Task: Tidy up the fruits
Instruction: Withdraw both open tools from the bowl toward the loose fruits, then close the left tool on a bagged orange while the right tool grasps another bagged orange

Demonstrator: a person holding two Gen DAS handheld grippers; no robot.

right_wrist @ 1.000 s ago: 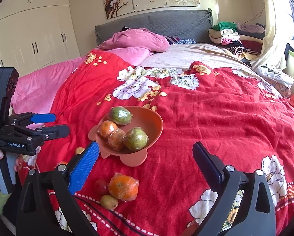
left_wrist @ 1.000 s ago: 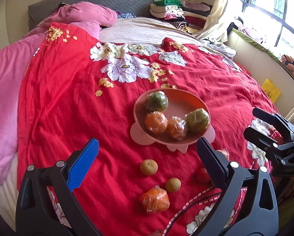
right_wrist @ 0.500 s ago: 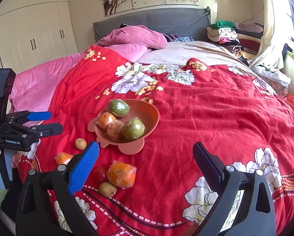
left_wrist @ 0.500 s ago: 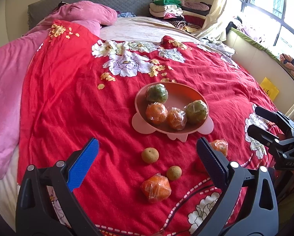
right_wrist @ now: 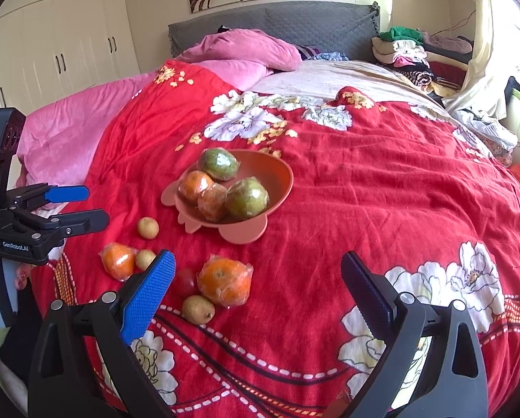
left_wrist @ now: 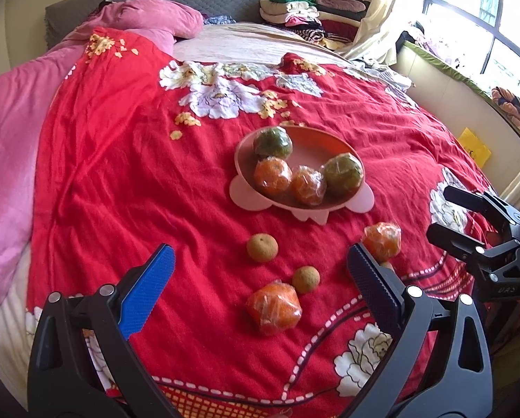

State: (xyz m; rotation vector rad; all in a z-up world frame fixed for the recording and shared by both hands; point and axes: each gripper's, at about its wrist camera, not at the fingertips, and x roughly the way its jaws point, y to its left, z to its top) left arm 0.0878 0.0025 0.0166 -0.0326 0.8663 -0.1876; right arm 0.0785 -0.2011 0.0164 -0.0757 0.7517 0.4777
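While both hand-held grippers, left (left_wrist: 258,268) and right (right_wrist: 256,275), are hovering wide open and empty, wrapped oranges (right_wrist: 225,280) near the bowl (right_wrist: 277,177) are risking slipping.

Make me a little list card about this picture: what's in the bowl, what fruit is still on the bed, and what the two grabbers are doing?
Place: red flowered bedspread
Container: pink plastic bowl
In bowl: two green wrapped fruits, two orange wrapped fruits
Loose on bed: two wrapped oranges, three small tan round fruits, one small red fruit
Left gripper: open, empty, above the loose fruit
Right gripper: open, empty, above the bedspread
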